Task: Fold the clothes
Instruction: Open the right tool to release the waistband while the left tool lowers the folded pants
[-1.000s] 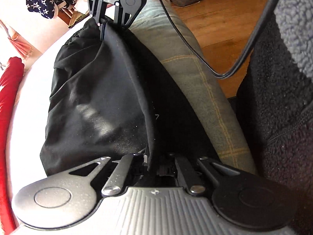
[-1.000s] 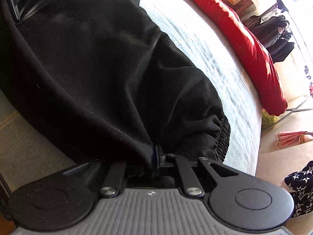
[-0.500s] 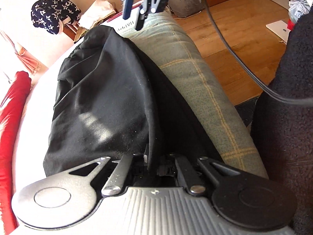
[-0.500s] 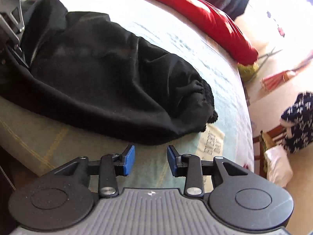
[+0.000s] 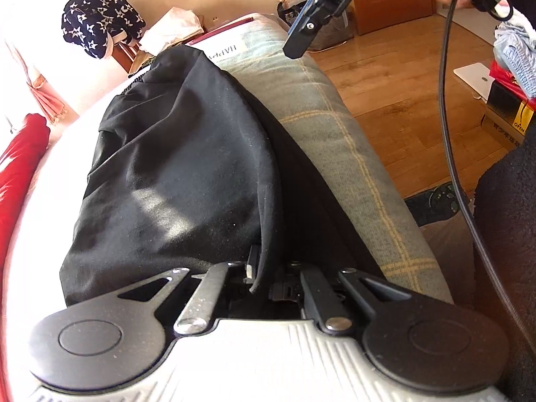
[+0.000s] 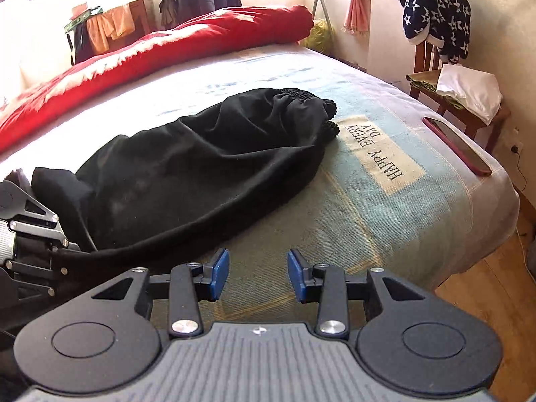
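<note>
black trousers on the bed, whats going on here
A person with a gripper in each hand is folding black trousers on a bed. The left gripper is shut on one end of the trousers near the bed's edge. The right gripper has just opened, holds nothing, and hangs above the blanket beside them. The elastic waistband end lies flat on the bed.

The left gripper (image 5: 264, 279) is sitting at the bottom centre of its frame, jaws clamped tight together. The right gripper (image 6: 258, 274) is hanging empty at lower centre, blue pads (image 6: 221, 273) parted, jaws having just opened.
</note>
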Tool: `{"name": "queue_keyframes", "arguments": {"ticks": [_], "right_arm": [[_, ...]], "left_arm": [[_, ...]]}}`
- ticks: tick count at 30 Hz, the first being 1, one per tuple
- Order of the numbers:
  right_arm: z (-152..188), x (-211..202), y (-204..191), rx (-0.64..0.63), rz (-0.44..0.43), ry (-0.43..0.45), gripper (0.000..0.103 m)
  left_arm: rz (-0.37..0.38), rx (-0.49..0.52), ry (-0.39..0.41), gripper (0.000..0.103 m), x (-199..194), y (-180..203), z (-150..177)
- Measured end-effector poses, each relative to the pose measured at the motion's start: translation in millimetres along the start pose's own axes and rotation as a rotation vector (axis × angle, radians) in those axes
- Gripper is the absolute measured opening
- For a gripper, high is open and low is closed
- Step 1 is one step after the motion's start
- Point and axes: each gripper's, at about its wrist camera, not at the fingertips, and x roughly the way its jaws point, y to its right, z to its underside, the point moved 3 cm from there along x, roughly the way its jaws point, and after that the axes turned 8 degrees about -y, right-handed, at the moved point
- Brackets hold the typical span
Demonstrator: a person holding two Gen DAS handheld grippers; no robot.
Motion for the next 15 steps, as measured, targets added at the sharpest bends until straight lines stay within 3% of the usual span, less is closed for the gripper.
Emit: {"name": "queue_keyframes", "arguments": {"ticks": [4, 9, 15], "right_arm": [[-11.9, 6.6, 0.5, 0.058, -0.062, 0.031, 0.044], [-14.9, 12.8, 3.6, 0.045, -0.110, 0.040, 0.046], [-33.3, 30.4, 34.3, 0.103, -0.331, 0.039, 0.050]], "left_arm": [[0.021, -0.030, 0.008, 0.002, -1.1, -4.1, 0.2], [-0.015, -0.042, 0.003, 0.001, -13.4, 0.2, -4.4], [-0.043, -0.035, -0.057, 0.002, -29.9, 7.7, -16.4]]}}
